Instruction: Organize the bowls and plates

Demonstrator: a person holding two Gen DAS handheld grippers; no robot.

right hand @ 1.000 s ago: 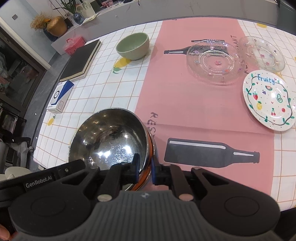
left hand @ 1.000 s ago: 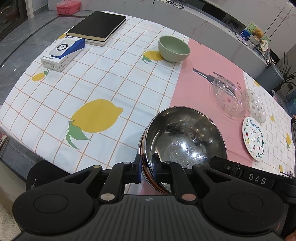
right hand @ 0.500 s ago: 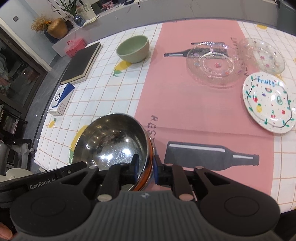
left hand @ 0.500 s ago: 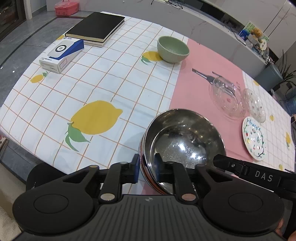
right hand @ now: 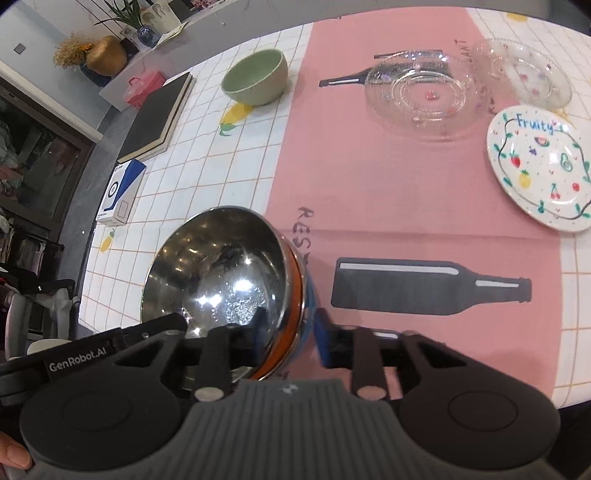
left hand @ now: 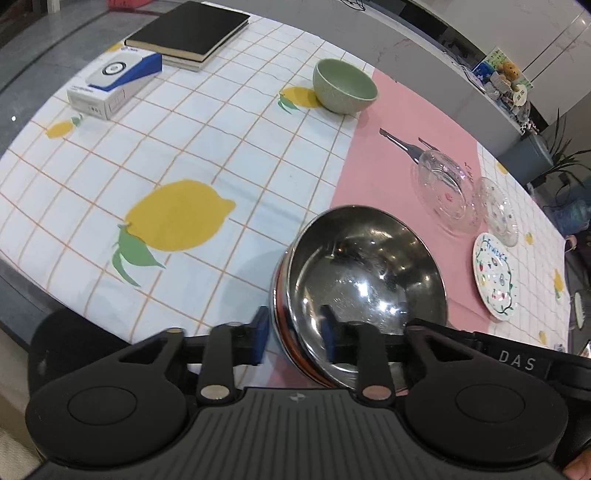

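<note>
Black book [left hand: 188, 33], boxed gadget [left hand: 114, 84]

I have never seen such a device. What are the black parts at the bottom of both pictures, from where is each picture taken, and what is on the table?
There is no robot here. A person holds one hand tool in each hand, and each tool has two jaws with blue pads. A small camera sits on each tool and looks forward along the jaws, so the black parts are the tool itself.

One picture comes from the left gripper, the other from the right gripper. Both straddle the rim of the same steel bowl, from opposite sides. Their jaws are opening now, and the pads no longer press on the rim, so the bowl rests on the table.

On the tablecloth also lie a green bowl, two glass plates, a painted plate, a black book and a small box.
</note>
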